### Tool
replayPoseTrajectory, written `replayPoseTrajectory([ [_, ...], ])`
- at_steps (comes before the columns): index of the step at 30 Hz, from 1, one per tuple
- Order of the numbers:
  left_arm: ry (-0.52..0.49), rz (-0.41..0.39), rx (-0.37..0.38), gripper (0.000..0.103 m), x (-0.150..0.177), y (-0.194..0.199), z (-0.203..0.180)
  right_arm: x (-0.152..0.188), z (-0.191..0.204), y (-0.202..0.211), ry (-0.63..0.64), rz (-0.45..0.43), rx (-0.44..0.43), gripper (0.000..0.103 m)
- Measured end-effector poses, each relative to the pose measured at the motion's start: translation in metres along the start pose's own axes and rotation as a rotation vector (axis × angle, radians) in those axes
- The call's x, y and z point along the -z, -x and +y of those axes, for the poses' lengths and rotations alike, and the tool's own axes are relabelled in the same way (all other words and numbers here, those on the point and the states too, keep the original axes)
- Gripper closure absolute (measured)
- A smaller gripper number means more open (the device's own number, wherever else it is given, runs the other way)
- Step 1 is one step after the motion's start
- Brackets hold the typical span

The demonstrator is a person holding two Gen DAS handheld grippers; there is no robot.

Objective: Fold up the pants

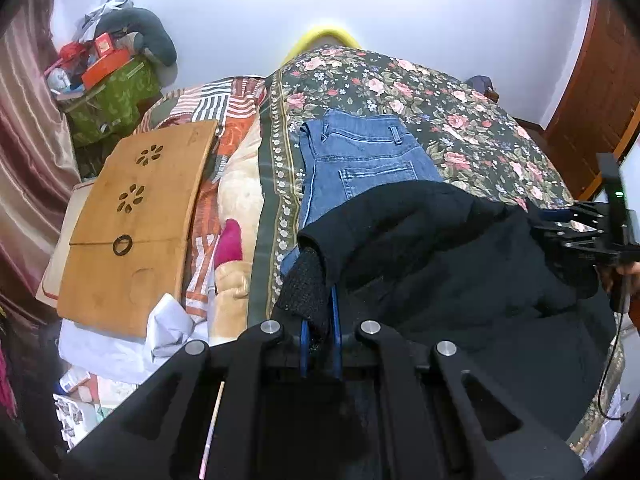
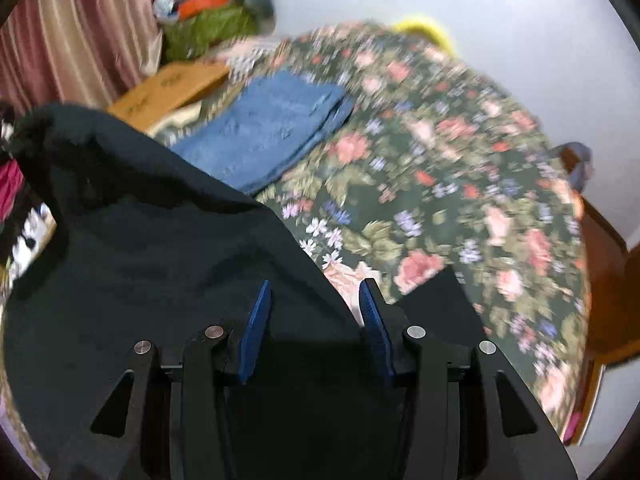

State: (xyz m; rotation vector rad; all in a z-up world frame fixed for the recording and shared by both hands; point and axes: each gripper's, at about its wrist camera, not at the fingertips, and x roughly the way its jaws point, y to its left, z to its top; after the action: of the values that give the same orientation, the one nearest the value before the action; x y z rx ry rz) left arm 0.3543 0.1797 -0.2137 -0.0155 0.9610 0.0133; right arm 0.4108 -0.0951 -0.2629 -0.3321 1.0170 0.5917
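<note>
On the bed, across its floral bedspread (image 1: 460, 120), lie two garments: one pair of black pants (image 1: 460, 264), spread over the near part of the spread, and one folded pair of blue jeans (image 1: 360, 160) just beyond them, partly covered by the black cloth. Two grippers are in view. At the near-left edge of the black pants, the left gripper (image 1: 320, 344) is clenched on a bunched fold of the fabric, its two blue fingers pressed close on either side of it. The right gripper (image 2: 316, 320) is released, its two blue fingers (image 2: 256, 324) standing well apart with the black pants draped between and over them; its picture is blurred. Left of the bedspread rests one wooden lap tray (image 1: 136, 220), with a striped quilt (image 1: 224, 104) beside it.
</note>
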Motion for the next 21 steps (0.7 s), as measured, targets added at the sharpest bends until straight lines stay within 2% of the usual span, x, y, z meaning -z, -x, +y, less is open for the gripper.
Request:
replayPoseTrajectory([
  [1, -0.004, -0.005, -0.003, 0.095, -0.001, -0.003, -0.001, 0.0, -0.002, -0.009, 0.001, 0.015, -0.006, 0.061],
  [3, -0.006, -0.009, -0.002, 0.095, -0.004, -0.011, 0.0, 0.0, -0.007, -0.026, -0.008, 0.057, -0.073, 0.061],
  [4, -0.002, -0.01, 0.002, 0.095, -0.005, -0.016, 0.0, 0.0, -0.01, -0.027, -0.018, 0.05, -0.098, 0.061],
  [6, 0.01, -0.008, 0.008, 0.095, -0.005, -0.023, 0.002, 0.0, -0.012, -0.026, -0.017, 0.043, -0.14, 0.066],
  [8, 0.019, -0.005, 0.007, 0.095, -0.006, -0.028, 0.003, 0.002, -0.009, -0.024, -0.019, 0.04, -0.158, 0.079],
  [11, 0.035, -0.007, 0.009, 0.095, -0.007, -0.031, 0.004, 0.007, 0.003, -0.019, 0.014, 0.037, -0.14, 0.095],
  [15, 0.039, -0.009, 0.008, 0.095, -0.006, -0.022, 0.003, 0.009, 0.016, -0.009, 0.031, -0.011, -0.059, 0.099],
  [18, 0.041, -0.011, 0.007, 0.095, -0.003, -0.007, 0.005, 0.012, 0.018, 0.025, 0.003, -0.12, 0.001, 0.099],
  [21, 0.052, -0.016, 0.008, 0.095, 0.004, 0.009, 0.007, 0.013, 0.02, 0.065, -0.017, -0.204, 0.008, 0.099],
])
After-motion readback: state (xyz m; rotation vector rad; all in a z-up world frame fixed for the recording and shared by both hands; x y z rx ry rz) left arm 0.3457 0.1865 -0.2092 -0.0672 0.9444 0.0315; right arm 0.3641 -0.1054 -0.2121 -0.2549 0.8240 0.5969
